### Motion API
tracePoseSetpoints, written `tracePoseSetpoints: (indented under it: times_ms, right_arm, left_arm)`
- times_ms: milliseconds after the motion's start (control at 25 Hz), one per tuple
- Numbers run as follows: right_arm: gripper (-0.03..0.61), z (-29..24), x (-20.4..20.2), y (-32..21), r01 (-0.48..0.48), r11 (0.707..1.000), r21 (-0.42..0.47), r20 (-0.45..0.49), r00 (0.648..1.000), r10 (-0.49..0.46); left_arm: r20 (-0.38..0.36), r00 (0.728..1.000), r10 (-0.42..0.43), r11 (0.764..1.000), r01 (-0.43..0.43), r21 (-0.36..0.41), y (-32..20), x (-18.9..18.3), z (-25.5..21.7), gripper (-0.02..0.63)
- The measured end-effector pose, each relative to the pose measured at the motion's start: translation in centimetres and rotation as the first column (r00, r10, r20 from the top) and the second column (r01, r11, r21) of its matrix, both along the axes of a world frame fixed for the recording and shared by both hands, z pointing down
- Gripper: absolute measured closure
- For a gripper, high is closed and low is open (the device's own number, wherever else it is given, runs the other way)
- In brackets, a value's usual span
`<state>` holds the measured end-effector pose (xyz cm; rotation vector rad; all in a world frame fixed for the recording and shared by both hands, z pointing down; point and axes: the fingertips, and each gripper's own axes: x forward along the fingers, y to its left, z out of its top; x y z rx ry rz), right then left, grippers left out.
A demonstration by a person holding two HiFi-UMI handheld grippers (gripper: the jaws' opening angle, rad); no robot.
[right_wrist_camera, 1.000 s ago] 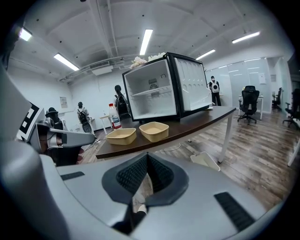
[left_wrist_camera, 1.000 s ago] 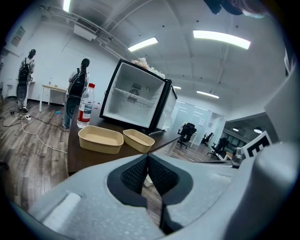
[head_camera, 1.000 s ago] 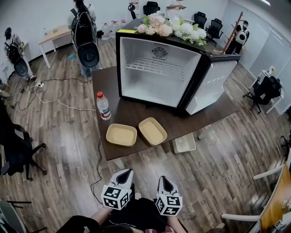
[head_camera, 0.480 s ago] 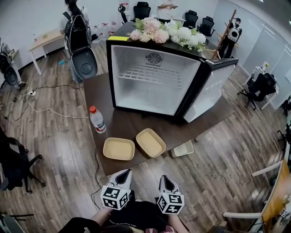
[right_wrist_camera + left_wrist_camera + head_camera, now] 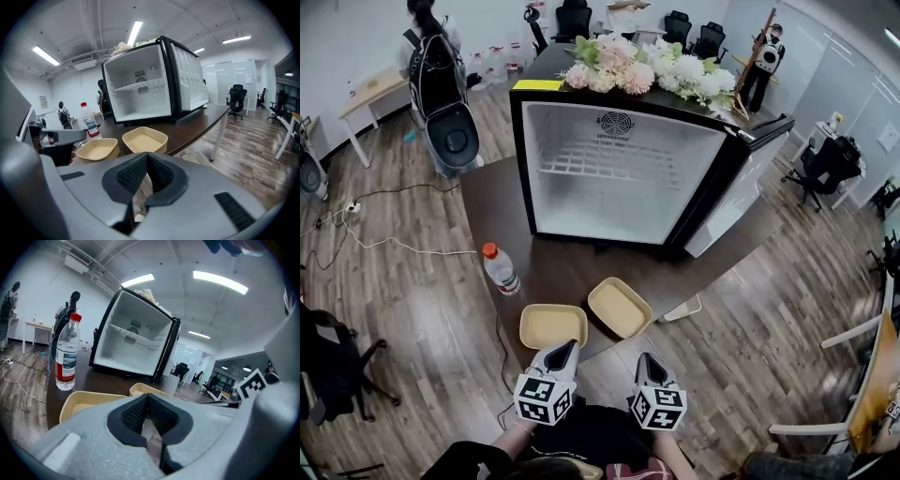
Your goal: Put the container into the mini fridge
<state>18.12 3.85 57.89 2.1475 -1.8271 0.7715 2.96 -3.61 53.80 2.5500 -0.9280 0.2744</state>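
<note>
text: none legible | bottle label [image 5: 65,364]: print seemingly too blurred

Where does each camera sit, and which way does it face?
Head view: on the person's head, facing steeply down at the open black mini fridge; left gripper, right gripper show.
Left gripper view: on that gripper, facing the fridge over its shut jaws.
Right gripper view: likewise.
All share two shallow tan plastic containers.

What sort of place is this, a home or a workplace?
Most likely an office meeting room: swivel chairs at the back, a long dark table bearing a mini fridge, and a plain desk by the wall.
</note>
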Motion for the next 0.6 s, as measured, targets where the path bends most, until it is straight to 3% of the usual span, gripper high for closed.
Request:
tracePoseSetpoints:
  times_ms: [240, 480, 600]
  right_arm:
    - [0.569, 0.6, 1.4, -1.8, -0.081, 0.996, -0.03, 0.013, 0.997, 0.081]
    - [0.494, 0.9, 2.4, -3.2, -0.1, 0.994, -0.053, 0.041, 0.994, 0.102]
    - [0.406, 1.3, 2.9, -4.3, -0.074, 0.994, -0.085, 0.056, 0.995, 0.079]
  left_arm:
    - [-0.003, 0.999, 0.045, 0.999, -0.045, 0.011, -2.5, -0.4, -0.1, 0.606]
    - [0.009, 0.997, 0.078, 0.997, -0.078, -0.007, -3.0, -0.7, 0.6, 0.606]
    - [0.005, 0.997, 0.079, 0.997, -0.079, -0.015, -3.4, -0.7, 0.5, 0.606]
